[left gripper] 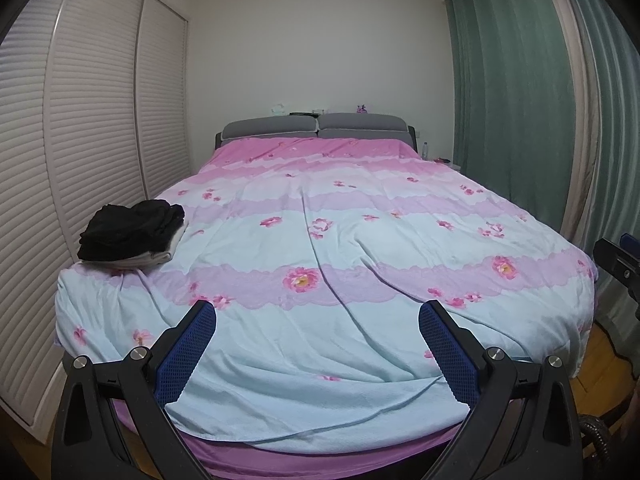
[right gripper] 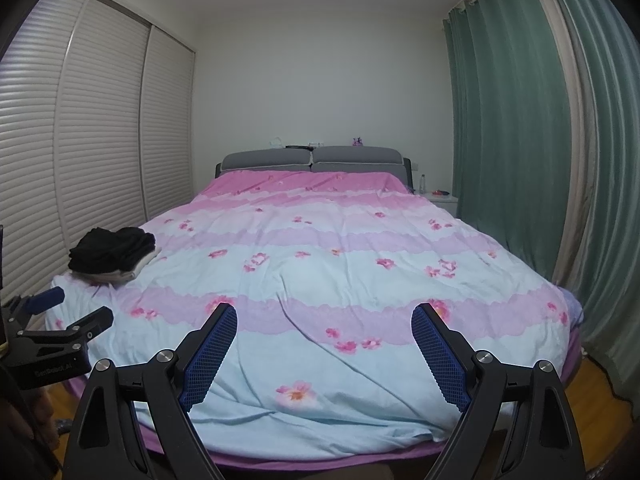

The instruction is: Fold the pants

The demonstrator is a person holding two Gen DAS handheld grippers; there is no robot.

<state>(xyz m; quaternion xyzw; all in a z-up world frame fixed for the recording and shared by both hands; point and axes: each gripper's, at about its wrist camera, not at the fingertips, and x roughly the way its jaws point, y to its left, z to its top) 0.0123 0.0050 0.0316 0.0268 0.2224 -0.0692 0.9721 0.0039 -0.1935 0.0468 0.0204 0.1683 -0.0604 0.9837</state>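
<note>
A heap of black pants (left gripper: 132, 230) lies on top of pale folded garments (left gripper: 156, 258) at the near left corner of the bed; it also shows in the right wrist view (right gripper: 112, 250). My left gripper (left gripper: 318, 316) is open and empty, held above the foot of the bed, right of the heap. My right gripper (right gripper: 324, 318) is open and empty over the foot of the bed too. The left gripper also shows at the left edge of the right wrist view (right gripper: 80, 310), and the right gripper's tip at the right edge of the left wrist view (left gripper: 620, 258).
The bed carries a pink and pale blue flowered quilt (left gripper: 360, 240) with a grey headboard (left gripper: 316, 126). Slatted wardrobe doors (left gripper: 80, 120) run along the left. Green curtains (left gripper: 520, 100) hang on the right. A nightstand with a bottle (right gripper: 422, 182) stands at the far right.
</note>
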